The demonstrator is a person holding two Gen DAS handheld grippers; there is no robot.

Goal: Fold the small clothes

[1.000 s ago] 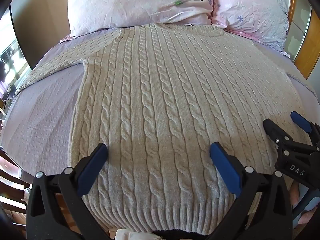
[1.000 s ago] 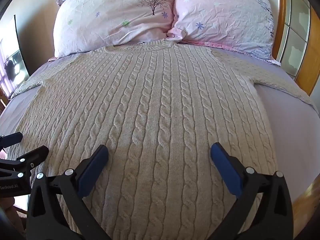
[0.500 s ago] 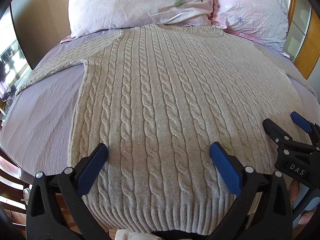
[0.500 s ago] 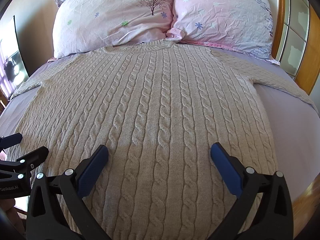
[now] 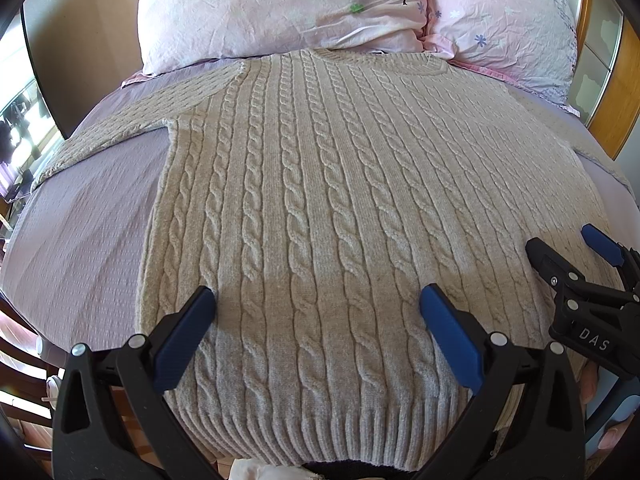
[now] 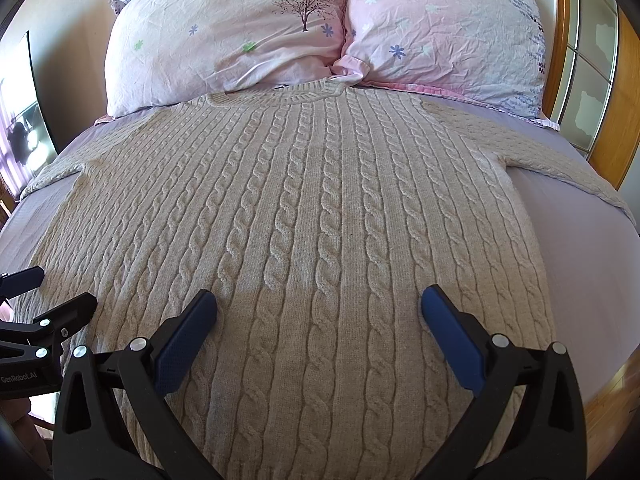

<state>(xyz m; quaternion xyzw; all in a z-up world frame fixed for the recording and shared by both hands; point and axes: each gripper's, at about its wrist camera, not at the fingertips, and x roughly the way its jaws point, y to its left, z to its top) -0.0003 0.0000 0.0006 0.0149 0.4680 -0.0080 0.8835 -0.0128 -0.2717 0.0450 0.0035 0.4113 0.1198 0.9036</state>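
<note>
On bed (image 6: 580, 264), lilac sheet: one beige cable-knit sweater (image 6: 304, 220), flat, sleeves outspread, collar touching two floral pillows (image 6: 240, 32). Left claw (image 5: 316, 328) and right claw (image 6: 318, 328): both spread wide above hem end, pinching nothing.

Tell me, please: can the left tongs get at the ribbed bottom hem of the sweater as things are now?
Probably yes. The left tongs are open and hover just above the sweater's ribbed hem, which lies flat on the bed. Nothing lies between them, and the right tongs stay off to the side.
</note>
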